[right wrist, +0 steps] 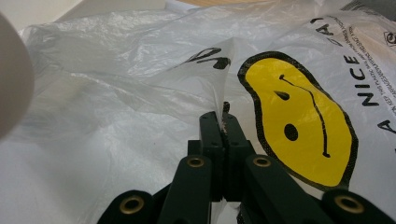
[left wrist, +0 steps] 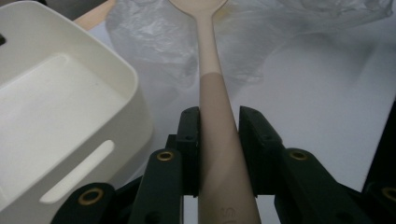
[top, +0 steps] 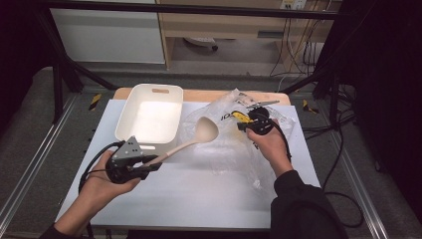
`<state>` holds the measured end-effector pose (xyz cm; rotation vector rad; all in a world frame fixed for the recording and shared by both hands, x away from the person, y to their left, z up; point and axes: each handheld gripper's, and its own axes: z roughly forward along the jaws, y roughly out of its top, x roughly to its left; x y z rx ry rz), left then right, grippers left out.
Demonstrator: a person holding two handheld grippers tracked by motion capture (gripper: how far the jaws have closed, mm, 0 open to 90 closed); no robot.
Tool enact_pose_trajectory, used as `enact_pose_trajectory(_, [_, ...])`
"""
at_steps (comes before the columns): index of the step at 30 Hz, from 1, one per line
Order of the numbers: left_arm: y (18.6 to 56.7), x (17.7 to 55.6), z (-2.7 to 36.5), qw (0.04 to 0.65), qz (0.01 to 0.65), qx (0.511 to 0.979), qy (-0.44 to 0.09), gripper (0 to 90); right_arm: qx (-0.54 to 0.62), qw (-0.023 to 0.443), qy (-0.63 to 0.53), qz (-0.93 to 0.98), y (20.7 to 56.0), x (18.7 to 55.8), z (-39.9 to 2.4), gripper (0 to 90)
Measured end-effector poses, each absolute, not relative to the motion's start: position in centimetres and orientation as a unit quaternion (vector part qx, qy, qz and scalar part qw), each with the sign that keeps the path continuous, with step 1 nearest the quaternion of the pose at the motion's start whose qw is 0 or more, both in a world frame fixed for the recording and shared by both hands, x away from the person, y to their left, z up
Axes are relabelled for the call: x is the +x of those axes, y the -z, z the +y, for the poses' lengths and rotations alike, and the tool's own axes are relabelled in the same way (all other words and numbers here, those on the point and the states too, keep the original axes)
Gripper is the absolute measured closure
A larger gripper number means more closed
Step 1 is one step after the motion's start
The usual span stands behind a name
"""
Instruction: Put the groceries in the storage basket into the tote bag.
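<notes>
Our left claw (top: 149, 167) clamps the spoon (top: 191, 140) handle; right claw (top: 242, 124) pinches the plastic bag (right wrist: 140, 93). We risk that thin film tearing or slipping free.

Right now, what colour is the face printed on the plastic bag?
Yellow with black outline, on the plastic bag; clearest in the right gripper view.

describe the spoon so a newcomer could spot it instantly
Start at the white tray on the table's left half. Just right of it, a beige long-handled spoon slants above the table, bowl over the clear plastic bag. It is the only utensil, its handle clamped in the left gripper.
</notes>
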<state>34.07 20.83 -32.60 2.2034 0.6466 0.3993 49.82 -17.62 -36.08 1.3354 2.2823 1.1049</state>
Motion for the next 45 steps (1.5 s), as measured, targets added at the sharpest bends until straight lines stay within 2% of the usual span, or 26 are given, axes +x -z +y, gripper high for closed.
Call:
enact_pose_trajectory(12, [35.3,34.2,16.8,0.358,0.216,0.899,-0.134,69.8,0.453,0.137,-0.383,0.793,35.7,49.4,-17.3,90.0])
enact_pose_trajectory(30, [36.3,36.2,10.8,0.331,0.179,0.917,-0.133,69.7,0.447,0.14,-0.385,0.795,35.4,47.9,-17.6,90.0])
enact_pose_trajectory(45, [36.6,38.0,11.2,0.321,0.19,0.916,-0.147,69.8,0.447,0.143,-0.387,0.794,34.8,46.7,-18.3,90.0])
